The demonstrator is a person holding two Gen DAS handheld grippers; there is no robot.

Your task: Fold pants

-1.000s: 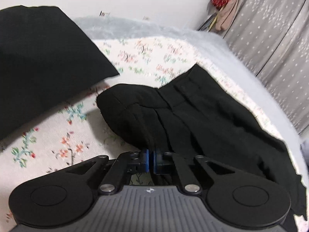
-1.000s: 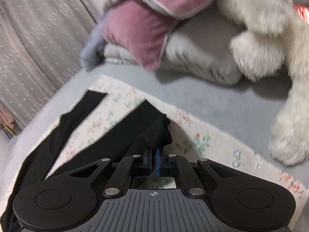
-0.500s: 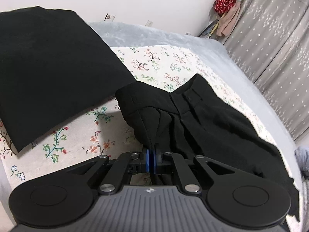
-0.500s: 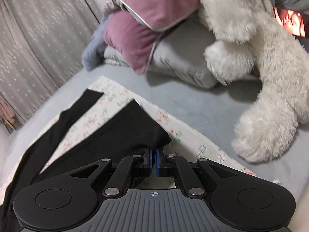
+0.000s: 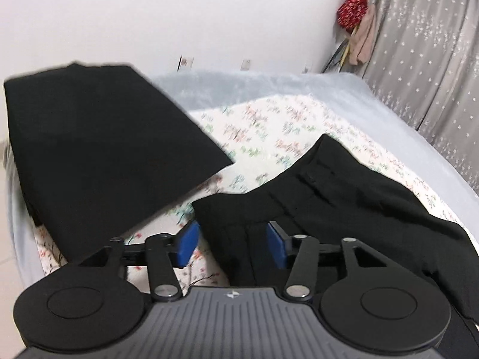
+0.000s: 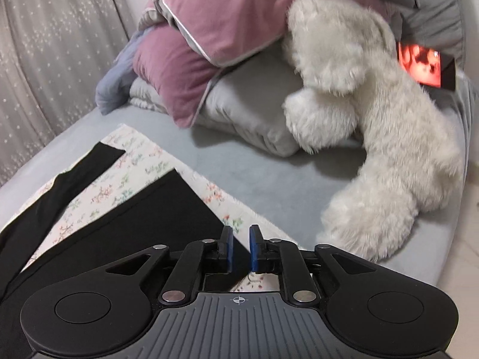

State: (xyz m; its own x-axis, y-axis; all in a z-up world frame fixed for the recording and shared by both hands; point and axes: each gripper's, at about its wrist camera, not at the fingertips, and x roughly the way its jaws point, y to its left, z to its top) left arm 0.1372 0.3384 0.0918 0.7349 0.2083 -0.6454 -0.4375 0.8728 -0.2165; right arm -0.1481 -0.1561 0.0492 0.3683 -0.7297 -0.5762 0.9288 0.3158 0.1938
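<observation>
In the left wrist view, our left gripper has its fingers wide apart around the bunched waist of the black pants on the flowery sheet. In the right wrist view, our right gripper has its fingers a little apart, holding nothing, at the near corner of a flat pants leg.

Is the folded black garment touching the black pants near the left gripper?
Apart. The left wrist view shows a strip of floral sheet between the folded black garment and the black pants.

left gripper held low, jaws spread wide, blue pads well apart, right gripper level, jaws parted narrowly
</observation>
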